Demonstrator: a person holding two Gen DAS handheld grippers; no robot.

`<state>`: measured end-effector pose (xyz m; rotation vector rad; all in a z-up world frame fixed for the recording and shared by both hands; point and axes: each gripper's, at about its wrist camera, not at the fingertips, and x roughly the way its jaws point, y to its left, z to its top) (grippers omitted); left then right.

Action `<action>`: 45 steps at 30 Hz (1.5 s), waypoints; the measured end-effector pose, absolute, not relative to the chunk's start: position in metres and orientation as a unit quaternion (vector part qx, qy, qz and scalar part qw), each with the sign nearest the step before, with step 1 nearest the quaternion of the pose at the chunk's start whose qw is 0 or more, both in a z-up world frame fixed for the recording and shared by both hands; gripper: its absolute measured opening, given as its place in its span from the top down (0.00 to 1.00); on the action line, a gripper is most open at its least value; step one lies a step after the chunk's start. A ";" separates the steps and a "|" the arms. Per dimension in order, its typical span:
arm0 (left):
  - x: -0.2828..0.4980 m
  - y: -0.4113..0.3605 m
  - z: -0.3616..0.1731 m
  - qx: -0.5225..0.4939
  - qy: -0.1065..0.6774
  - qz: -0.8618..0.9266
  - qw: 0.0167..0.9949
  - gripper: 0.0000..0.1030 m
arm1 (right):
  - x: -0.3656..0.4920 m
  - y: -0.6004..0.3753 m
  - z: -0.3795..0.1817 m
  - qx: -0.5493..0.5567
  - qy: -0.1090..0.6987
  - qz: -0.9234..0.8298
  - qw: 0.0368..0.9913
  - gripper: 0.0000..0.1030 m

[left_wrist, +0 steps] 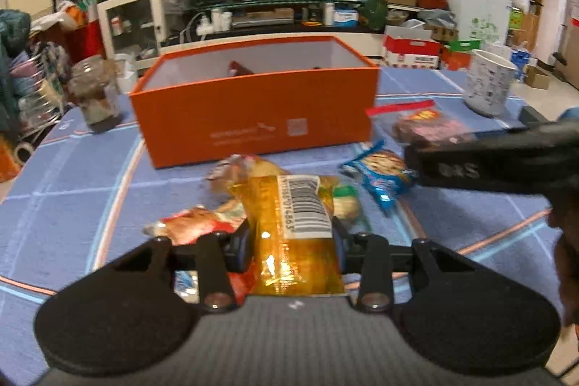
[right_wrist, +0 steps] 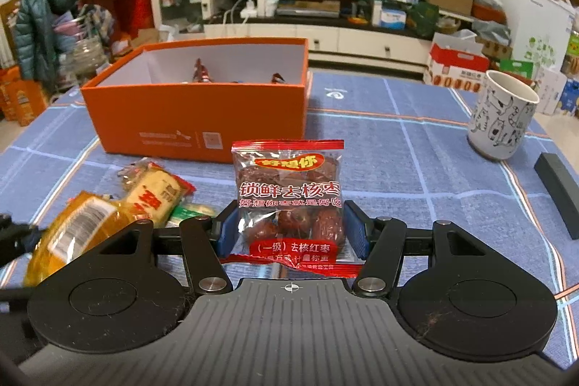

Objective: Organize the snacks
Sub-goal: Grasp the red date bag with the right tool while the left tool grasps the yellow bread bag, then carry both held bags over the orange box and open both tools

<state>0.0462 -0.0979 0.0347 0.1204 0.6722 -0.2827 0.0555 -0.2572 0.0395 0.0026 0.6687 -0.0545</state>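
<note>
Holding one packet in each set of fingers, I see the slips that could come. My left fingers (left_wrist: pixel 293 243) are closed on the yellow packet (left_wrist: pixel 289 227), pinched near its lower end, so the slick film could slide out or the long free end could flop and catch the near wall of the orange box (left_wrist: pixel 253 111) ahead. My right fingers (right_wrist: pixel 291 230) grip the date packet (right_wrist: pixel 289 201) by its lower half, upright; its top edge may fold or snag on the box rim. Both hands are close together, and heading for the same box they could knock each other.

Counting: one orange box, open, ahead of both fingers, with at least two wrappers showing inside. Two packets gripped. Loose on the tabletop (right_wrist: pixel 416 169) just past my left fingers: a red packet (left_wrist: pixel 195 223), a blue one (left_wrist: pixel 383 176), a pale one (left_wrist: pixel 249 169) and a small green-edged one (left_wrist: pixel 347 205). One mug (right_wrist: pixel 503 118) far right, one jar (left_wrist: pixel 96 93) far left.
</note>
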 end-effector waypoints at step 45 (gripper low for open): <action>0.083 -0.055 0.039 0.037 0.355 -0.075 0.931 0.63 | 0.055 -0.230 0.040 -0.012 0.341 -0.003 0.940 0.55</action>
